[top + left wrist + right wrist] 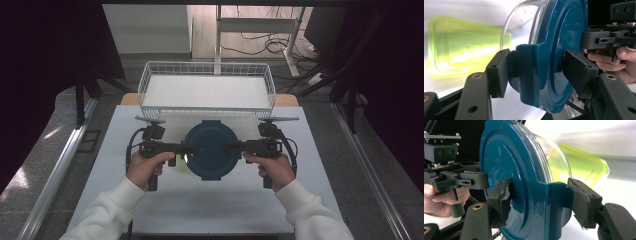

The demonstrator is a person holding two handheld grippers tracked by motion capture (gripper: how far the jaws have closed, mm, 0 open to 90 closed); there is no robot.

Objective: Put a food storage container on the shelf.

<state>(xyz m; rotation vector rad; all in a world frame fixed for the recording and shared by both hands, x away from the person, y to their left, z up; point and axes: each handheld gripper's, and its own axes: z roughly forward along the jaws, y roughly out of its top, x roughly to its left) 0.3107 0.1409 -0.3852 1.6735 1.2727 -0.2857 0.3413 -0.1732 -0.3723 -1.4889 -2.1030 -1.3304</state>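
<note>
One round glass container with a dark teal lid [210, 149] hangs over the middle of the white table [200, 205], held between two grippers. The left gripper [192, 148] clamps the lid's left clip tab [525, 75]; the right gripper [229, 147] clamps the right one [556, 205]. Beneath the container, toward its left, lies one yellow-green lid [461, 47] flat on the table. At the far edge stands one white wire basket [207, 67].
</note>
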